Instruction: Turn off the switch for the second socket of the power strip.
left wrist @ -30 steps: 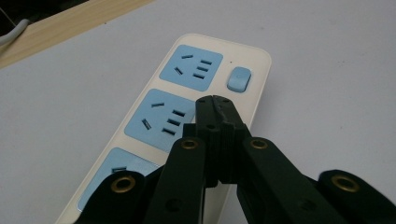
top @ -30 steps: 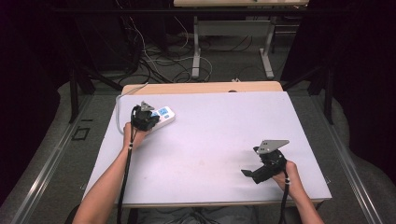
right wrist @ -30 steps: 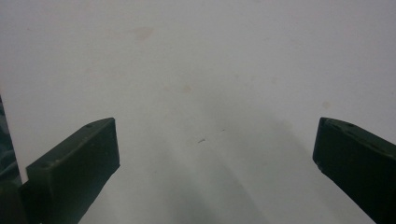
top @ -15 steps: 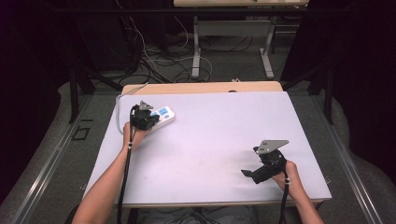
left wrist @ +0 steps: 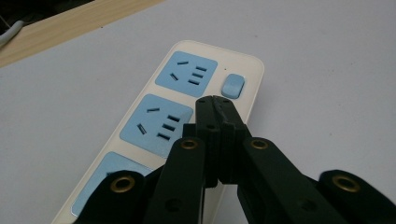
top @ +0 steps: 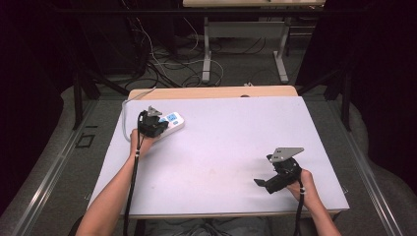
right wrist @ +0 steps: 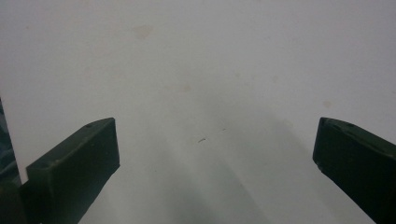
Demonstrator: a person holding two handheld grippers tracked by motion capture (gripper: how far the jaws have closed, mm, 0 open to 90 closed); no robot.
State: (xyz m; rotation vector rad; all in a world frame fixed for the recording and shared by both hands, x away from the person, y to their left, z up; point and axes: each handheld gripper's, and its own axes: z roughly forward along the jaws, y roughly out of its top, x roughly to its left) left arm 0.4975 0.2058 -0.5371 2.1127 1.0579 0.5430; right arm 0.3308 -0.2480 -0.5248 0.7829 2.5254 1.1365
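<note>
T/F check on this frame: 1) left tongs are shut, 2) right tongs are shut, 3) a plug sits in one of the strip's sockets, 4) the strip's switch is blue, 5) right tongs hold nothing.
1) The left tongs are shut. True: the jaws are pressed together, tips over the power strip near its switch.
2) The right tongs are shut. False: the jaws stand wide apart over the bare white table.
3) A plug sits in one of the sockets. False: the blue sockets that show are unplugged.
4) The switch is blue. True.
5) The right tongs hold nothing. True: there is table surface between the jaws.
</note>
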